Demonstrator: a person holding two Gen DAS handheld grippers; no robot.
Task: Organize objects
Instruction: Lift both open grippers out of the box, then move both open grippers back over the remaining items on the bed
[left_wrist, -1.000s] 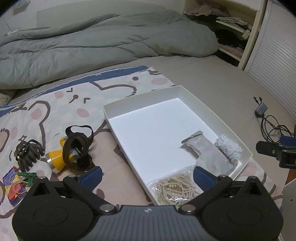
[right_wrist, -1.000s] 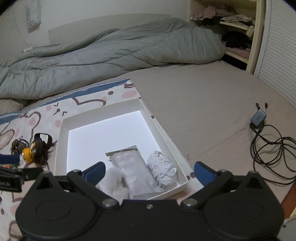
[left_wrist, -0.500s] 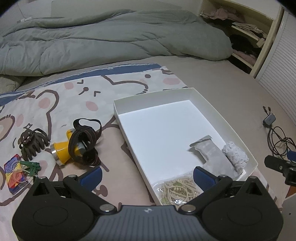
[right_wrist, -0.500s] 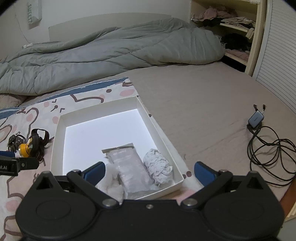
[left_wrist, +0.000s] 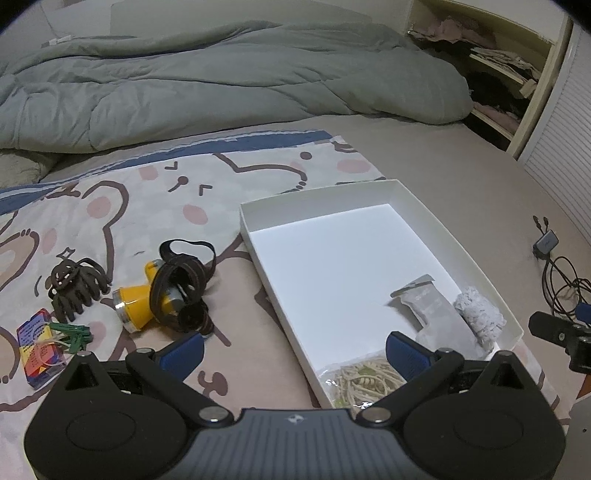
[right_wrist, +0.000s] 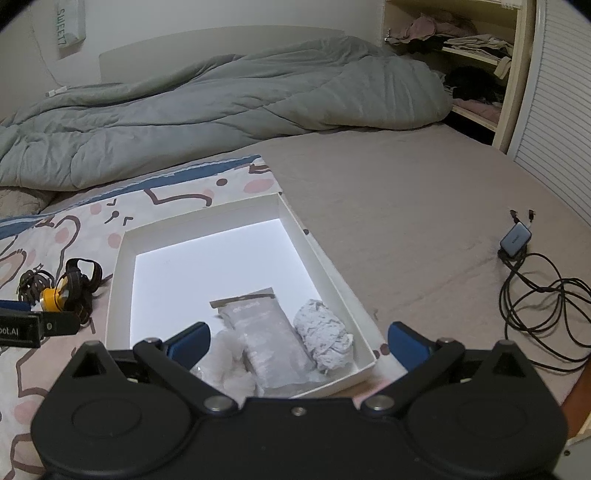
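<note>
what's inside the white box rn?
Inside the shallow white cardboard box: a clear bag of tan rubber bands, a grey foil pouch, and a white crumpled cloth, all at the near end. The left gripper covers part of the bag.

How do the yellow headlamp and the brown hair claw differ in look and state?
The yellow headlamp is bright yellow with a dark strap coiled round it; the brown hair claw is one dark colour with curved teeth. The headlamp lies on its side nearer the white box; the claw sits farther left. Both rest on the printed blanket, outside the box.
</note>
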